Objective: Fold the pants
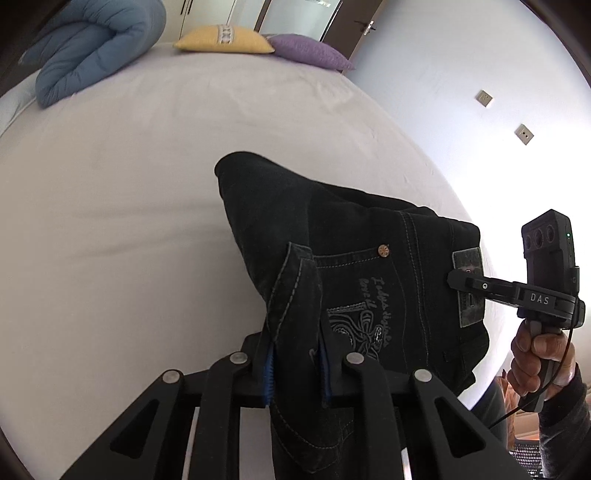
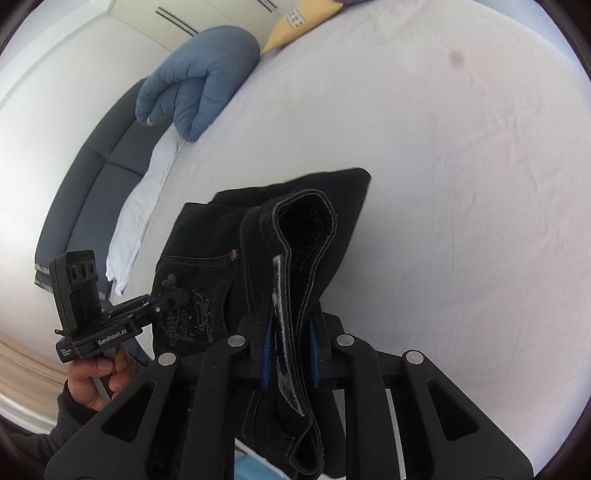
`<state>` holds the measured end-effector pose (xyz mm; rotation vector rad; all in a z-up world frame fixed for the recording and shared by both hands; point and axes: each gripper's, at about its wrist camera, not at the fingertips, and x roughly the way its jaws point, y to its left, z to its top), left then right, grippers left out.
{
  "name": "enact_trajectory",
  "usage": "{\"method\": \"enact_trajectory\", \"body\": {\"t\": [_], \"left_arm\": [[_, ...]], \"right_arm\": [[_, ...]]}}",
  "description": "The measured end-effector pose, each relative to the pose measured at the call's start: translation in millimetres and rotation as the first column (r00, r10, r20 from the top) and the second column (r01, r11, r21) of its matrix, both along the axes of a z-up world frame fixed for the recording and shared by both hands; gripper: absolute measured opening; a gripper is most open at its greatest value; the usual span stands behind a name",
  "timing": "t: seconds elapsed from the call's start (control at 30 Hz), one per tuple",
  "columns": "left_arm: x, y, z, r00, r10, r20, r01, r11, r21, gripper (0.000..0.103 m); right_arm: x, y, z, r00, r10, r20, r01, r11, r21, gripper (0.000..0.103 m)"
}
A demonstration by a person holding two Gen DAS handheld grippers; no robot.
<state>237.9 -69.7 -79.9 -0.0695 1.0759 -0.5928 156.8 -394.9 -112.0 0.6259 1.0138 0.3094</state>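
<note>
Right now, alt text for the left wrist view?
The left tool grips a fold of black pants above a white bed. The right tool holds the waistband, near the patch. A blue duvet and two pillows lie beyond.

A wide bed (image 1: 147, 177) under a pale sheet filled the room. A folded blue duvet (image 1: 92, 48) lay near its head, beside a yellow pillow (image 1: 225, 38) and a purple pillow (image 1: 314, 51). Two switch plates (image 1: 484, 98) marked the white wall (image 1: 461, 55), washed in bright light. A dark door (image 1: 364, 22) stood beyond, with white wardrobe panels (image 2: 129, 33) and a grey padded headboard (image 2: 92, 177).
</note>
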Motion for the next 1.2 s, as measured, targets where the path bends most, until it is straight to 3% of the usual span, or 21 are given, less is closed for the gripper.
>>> {"method": "enact_trajectory", "body": {"t": [0.1, 0.27, 0.33, 0.4, 0.5, 0.57, 0.67, 0.73, 0.8, 0.87, 0.93, 1.0, 1.07, 1.13, 1.2], "left_arm": [[27, -20, -1, 1.000, -0.026, 0.015, 0.026, 0.999, 0.031, 0.020], [77, -44, -38, 0.998, -0.042, -0.038, 0.045, 0.997, 0.063, 0.020], [90, -48, -61, 0.996, -0.031, -0.079, 0.035, 0.998, 0.055, 0.026], [94, -48, -75, 0.994, -0.009, -0.111, 0.016, 0.998, 0.061, 0.044], [91, -50, -77, 0.996, 0.005, -0.092, 0.001, 0.998, 0.066, 0.049], [86, -48, -75, 0.997, 0.019, -0.081, -0.015, 0.998, 0.054, 0.056], [72, -31, -66, 0.998, 0.066, -0.024, -0.065, 0.996, 0.062, 0.071], [48, -19, -52, 0.990, 0.119, 0.070, -0.123, 0.991, 0.054, 0.085], [14, -5, -37, 0.974, 0.175, 0.147, -0.182, 0.983, 0.037, 0.098], [-35, 10, -14, 0.943, 0.223, 0.245, -0.237, 0.971, 0.030, 0.102], [-79, 17, 8, 0.896, 0.234, 0.377, -0.259, 0.966, 0.018, 0.103], [-119, 15, 36, 0.828, 0.231, 0.511, -0.276, 0.961, 0.012, 0.103], [-148, 27, 61, 0.765, 0.212, 0.608, -0.287, 0.957, 0.028, 0.103], [-161, 13, 86, 0.705, 0.193, 0.683, -0.314, 0.948, 0.056, 0.103], [-177, 10, 121, 0.617, 0.196, 0.762, -0.355, 0.934, 0.048, 0.103]], "right_arm": [[27, -21, 2, 1.000, -0.013, -0.002, 0.013, 1.000, 0.015, 0.014], [74, -54, -20, 0.998, -0.032, -0.048, 0.033, 0.999, 0.022, 0.014], [91, -67, -41, 0.996, -0.026, -0.089, 0.028, 0.999, 0.020, 0.015], [100, -78, -67, 0.993, -0.034, -0.115, 0.038, 0.999, 0.039, 0.019], [90, -91, -92, 0.995, -0.069, -0.065, 0.078, 0.986, 0.147, 0.020], [82, -90, -93, 0.994, -0.103, -0.037, 0.108, 0.982, 0.156, 0.023], [72, -82, -87, 0.988, -0.153, -0.024, 0.155, 0.980, 0.126, 0.036], [62, -81, -80, 0.983, -0.183, 0.007, 0.180, 0.973, 0.145, 0.064], [33, -71, -62, 0.971, -0.227, 0.071, 0.221, 0.972, 0.083, 0.069], [-1, -53, -41, 0.965, -0.232, 0.122, 0.231, 0.973, 0.027, 0.069], [-45, -33, -10, 0.951, -0.226, 0.210, 0.242, 0.969, -0.050, 0.069], [-88, -19, 23, 0.917, -0.215, 0.337, 0.273, 0.952, -0.135, 0.071], [-114, -7, 49, 0.883, -0.227, 0.410, 0.327, 0.925, -0.192, 0.076], [-136, 6, 81, 0.831, -0.245, 0.499, 0.390, 0.897, -0.209, 0.083], [-158, 14, 115, 0.764, -0.242, 0.598, 0.465, 0.849, -0.251, 0.090]]}}
